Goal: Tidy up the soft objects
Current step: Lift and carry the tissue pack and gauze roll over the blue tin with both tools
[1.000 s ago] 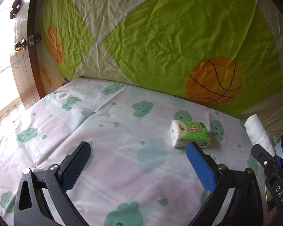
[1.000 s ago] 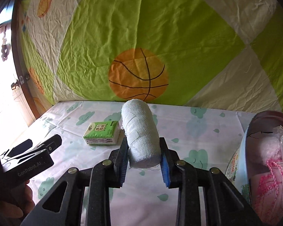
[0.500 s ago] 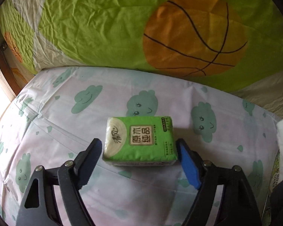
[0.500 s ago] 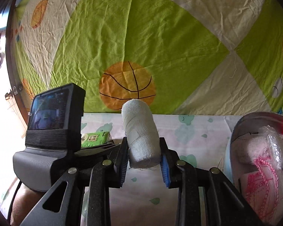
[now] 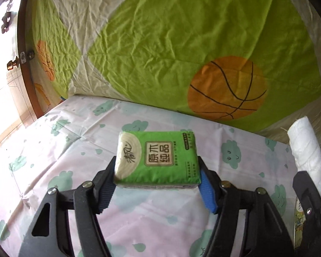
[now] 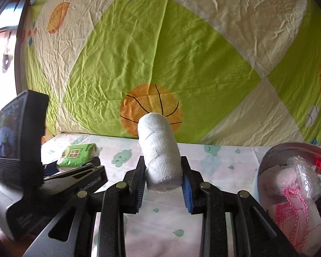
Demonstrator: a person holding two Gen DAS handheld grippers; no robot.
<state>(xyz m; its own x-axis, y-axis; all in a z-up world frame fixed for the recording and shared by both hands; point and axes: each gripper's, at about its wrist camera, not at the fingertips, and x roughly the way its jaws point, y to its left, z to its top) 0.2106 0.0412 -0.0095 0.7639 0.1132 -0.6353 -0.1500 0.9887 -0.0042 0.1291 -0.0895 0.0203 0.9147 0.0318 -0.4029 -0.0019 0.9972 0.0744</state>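
A green tissue pack (image 5: 158, 158) sits between the pads of my left gripper (image 5: 156, 166), whose jaws are closing on it. Both pads touch its short sides, and it hangs just above the cloud-print sheet (image 5: 60, 150). In the right wrist view the same tissue pack (image 6: 78, 154) shows at the left, in the left gripper (image 6: 83, 168). My right gripper (image 6: 162, 169) is shut on a white bandage roll (image 6: 159, 147), which stands up out of the jaws. That bandage roll (image 5: 306, 150) is also at the right edge of the left wrist view.
A round metal tin (image 6: 274, 152) at the right holds a pink fluffy item (image 6: 289, 194) and small bags. A wrinkled green and cream quilt (image 5: 160, 42) with basketball prints hangs behind the bed. A wooden door (image 5: 24, 68) stands at the left.
My left gripper went forward to the tissue pack, narrowed its jaws around it and raised it off the sheet. The right gripper tipped up slightly, still holding the roll.
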